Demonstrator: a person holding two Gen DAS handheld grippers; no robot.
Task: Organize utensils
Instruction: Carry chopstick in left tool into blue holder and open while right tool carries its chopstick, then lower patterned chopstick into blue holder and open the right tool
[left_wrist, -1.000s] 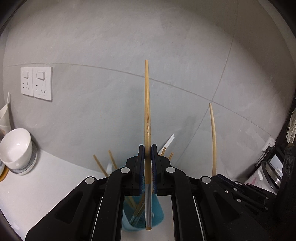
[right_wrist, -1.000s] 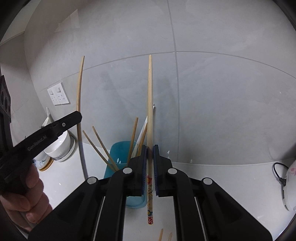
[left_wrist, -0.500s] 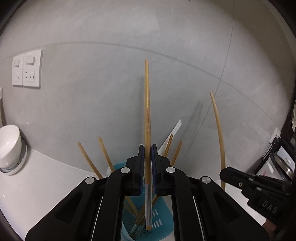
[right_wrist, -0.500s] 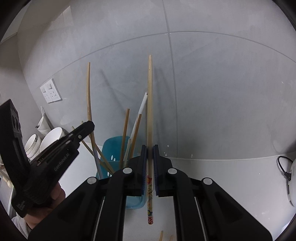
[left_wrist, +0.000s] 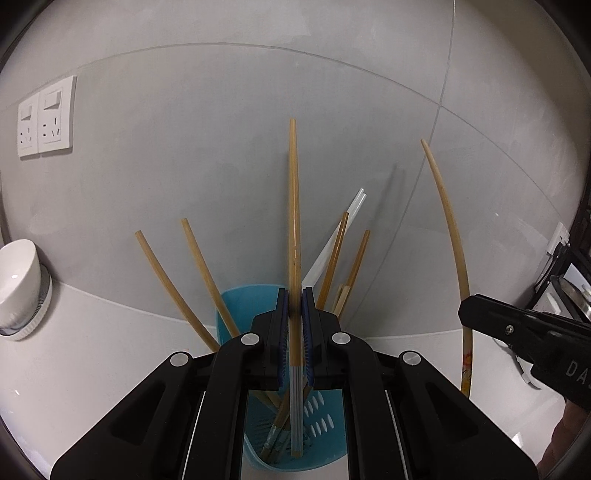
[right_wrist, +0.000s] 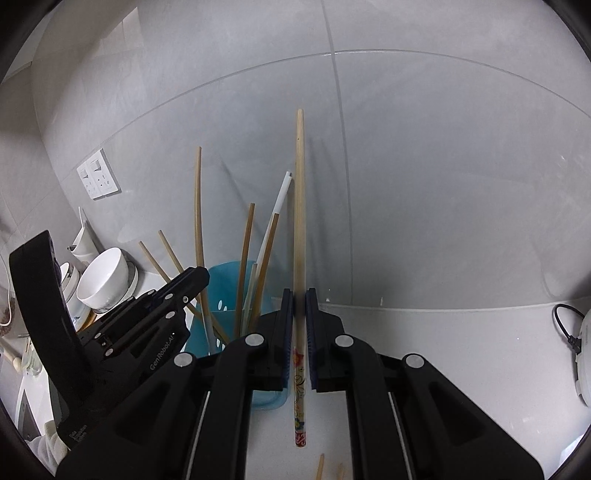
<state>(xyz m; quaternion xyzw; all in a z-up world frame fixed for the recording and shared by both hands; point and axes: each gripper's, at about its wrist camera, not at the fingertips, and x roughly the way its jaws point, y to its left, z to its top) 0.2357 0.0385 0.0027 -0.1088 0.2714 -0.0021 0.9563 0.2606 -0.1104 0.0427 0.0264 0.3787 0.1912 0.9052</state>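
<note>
My left gripper (left_wrist: 293, 325) is shut on a wooden chopstick (left_wrist: 294, 229) with a grey lower end, held upright with that end inside the blue utensil holder (left_wrist: 240, 299). Several other chopsticks and a white straw (left_wrist: 334, 236) stand in the holder. My right gripper (right_wrist: 300, 325) is shut on a wooden chopstick (right_wrist: 300, 206) with a flowered lower end, upright just right of the holder (right_wrist: 221, 277), above the counter. The left gripper (right_wrist: 177, 291) also shows in the right wrist view, and the right gripper (left_wrist: 517, 325) in the left wrist view.
A white bowl (right_wrist: 101, 277) on stacked dishes sits left of the holder, seen also in the left wrist view (left_wrist: 16, 284). Wall sockets (left_wrist: 44, 118) are on the grey tiled wall. Loose chopstick ends (right_wrist: 320, 465) lie on the white counter. A white appliance with a black cable (right_wrist: 580, 350) is at right.
My left gripper has lowered its chopstick into the blue holder. My right gripper has moved closer to the holder with its chopstick. Both stayed shut.
</note>
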